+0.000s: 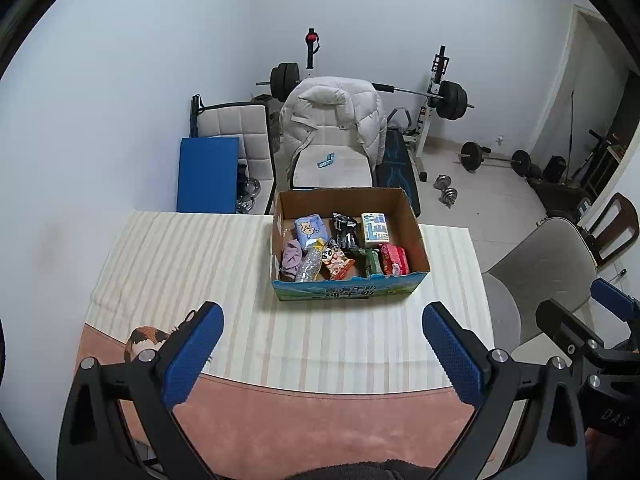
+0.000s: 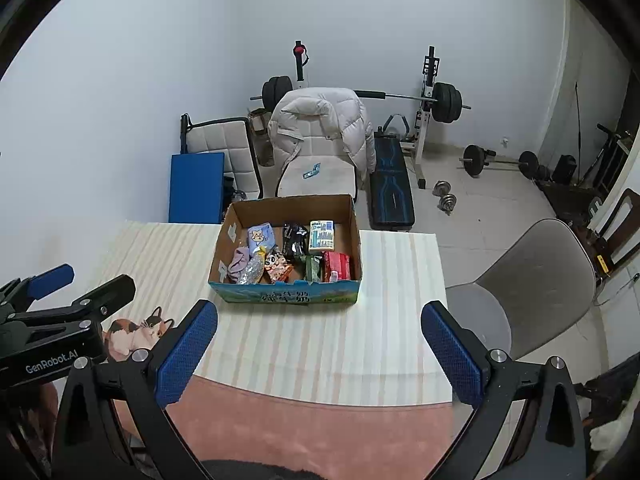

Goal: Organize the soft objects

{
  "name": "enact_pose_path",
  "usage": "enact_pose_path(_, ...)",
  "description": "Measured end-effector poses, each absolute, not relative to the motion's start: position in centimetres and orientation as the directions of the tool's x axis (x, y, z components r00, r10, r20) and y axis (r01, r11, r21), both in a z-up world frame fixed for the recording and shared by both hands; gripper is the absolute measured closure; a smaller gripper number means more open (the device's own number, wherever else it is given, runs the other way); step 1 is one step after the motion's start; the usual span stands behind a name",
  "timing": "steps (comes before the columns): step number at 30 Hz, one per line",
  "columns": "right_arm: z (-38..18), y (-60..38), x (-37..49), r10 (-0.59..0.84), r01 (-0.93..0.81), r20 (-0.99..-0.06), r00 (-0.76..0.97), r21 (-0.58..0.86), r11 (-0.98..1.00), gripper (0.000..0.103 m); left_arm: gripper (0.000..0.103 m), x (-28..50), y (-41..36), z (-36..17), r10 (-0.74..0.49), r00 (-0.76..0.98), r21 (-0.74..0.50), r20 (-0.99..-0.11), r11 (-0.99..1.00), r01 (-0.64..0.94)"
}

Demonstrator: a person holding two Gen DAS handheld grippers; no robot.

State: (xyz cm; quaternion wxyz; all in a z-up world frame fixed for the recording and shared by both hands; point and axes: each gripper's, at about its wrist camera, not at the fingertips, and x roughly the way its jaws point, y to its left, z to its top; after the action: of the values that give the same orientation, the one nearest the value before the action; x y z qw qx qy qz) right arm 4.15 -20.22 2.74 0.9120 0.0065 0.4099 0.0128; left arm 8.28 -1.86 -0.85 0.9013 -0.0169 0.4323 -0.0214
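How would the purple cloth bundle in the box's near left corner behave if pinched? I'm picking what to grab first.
The purple cloth looks crumpled and folded, so it is probably floppy and would drape from the pads. It seems light and unlikely to roll. It lies against the glittery packet and the cardboard box wall, so neighbours might shift.

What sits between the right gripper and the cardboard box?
Nothing visible. Only bare striped tablecloth lies between the open right gripper and the cardboard box. The left gripper is off to the side, clear of that path.
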Motion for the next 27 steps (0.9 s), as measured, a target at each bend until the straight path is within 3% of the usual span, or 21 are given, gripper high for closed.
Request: enact_pose_path(27, 3.9, -20.6, 5.3, -0.070, 0.061, -0.702, 0.709, -0.038, 0.997, 0.000, 0.001, 8.1, -1.7, 0.3, -0.005, 0.687, -0.014, -0.727, 1.000, -0.008)
